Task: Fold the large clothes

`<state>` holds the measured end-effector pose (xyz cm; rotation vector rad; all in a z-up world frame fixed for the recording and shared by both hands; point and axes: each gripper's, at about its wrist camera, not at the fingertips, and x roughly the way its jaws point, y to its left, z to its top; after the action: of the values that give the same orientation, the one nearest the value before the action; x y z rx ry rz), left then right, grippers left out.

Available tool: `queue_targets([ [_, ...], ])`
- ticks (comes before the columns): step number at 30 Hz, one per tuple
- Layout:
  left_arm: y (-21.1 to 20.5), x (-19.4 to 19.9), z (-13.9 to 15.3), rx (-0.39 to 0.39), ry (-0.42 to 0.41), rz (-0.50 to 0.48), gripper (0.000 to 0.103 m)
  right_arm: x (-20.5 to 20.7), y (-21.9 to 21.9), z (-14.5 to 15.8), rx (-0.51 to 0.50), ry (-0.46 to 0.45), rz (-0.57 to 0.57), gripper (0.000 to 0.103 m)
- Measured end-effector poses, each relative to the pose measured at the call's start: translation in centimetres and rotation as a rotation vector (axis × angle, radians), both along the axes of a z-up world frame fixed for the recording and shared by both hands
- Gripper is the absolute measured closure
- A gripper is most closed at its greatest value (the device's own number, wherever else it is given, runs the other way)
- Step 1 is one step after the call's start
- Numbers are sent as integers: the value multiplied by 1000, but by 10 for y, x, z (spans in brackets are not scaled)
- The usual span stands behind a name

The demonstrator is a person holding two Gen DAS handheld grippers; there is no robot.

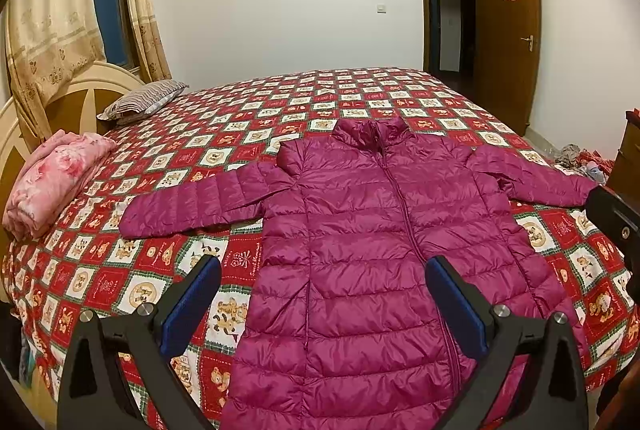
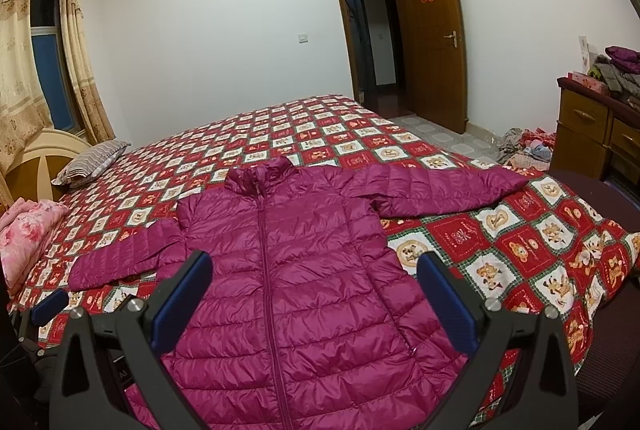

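Observation:
A long magenta quilted down jacket [image 1: 360, 250] lies flat and zipped on the bed, collar away from me, both sleeves spread out to the sides. It also shows in the right wrist view [image 2: 288, 270]. My left gripper [image 1: 324, 282] is open and empty, hovering above the jacket's lower half. My right gripper [image 2: 316, 278] is open and empty too, above the lower half. The right gripper's body shows at the right edge of the left wrist view [image 1: 612, 218], by the jacket's right sleeve cuff. A fingertip [image 2: 50, 304] of the left gripper shows at the lower left of the right wrist view.
The bed has a red checked bear-print cover [image 1: 280, 109]. A folded pink quilt [image 1: 52, 181] and a striped pillow [image 1: 140, 101] lie near the headboard at left. A wooden dresser [image 2: 592, 133] with piled clothes stands at right, with clothes on the floor [image 2: 524, 145] and an open door [image 2: 432, 29].

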<state>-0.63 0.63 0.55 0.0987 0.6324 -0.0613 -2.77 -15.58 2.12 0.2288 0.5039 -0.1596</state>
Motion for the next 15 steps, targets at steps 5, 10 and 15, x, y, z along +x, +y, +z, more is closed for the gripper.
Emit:
queue_targets([
  [5,0,0,0,-1,2,2,1,0,0,0,1,0,-1,0],
  [10,1,-1,0,-2,0,-2,1,0,0,0,1,1,-1,0],
  [15,0,-3,0,0,-1,-2,1,1,0,0,3,0,-2,0],
])
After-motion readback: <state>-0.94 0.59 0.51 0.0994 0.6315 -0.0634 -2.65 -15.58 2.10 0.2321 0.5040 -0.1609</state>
